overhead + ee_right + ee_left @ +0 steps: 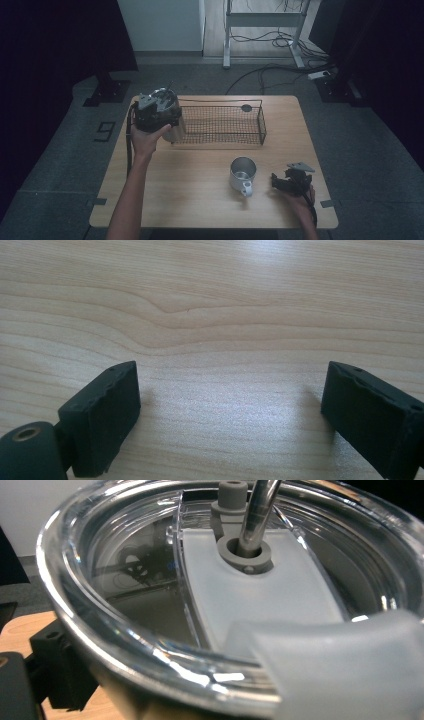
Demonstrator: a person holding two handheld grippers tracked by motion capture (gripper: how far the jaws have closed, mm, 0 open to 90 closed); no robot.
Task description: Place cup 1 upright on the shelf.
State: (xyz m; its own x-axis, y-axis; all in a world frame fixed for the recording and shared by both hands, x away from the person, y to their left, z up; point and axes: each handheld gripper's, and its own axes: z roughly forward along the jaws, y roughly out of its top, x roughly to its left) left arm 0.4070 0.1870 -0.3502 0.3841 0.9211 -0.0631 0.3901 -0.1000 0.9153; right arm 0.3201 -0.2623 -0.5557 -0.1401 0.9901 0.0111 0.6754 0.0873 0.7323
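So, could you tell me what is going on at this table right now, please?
A person is working with two tools. The left hand-held gripper holds a steel tumbler with a clear plastic lid and metal straw at the left end of the black wire basket. The right hand-held gripper rests open on the light wooden table, with nothing between its jaws. A shiny metal mug with a handle stands just to its left, untouched.

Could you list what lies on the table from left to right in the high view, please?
Left tongs gripping a lidded tumbler → wire basket → metal mug → right tongs, open and resting on the wooden table.
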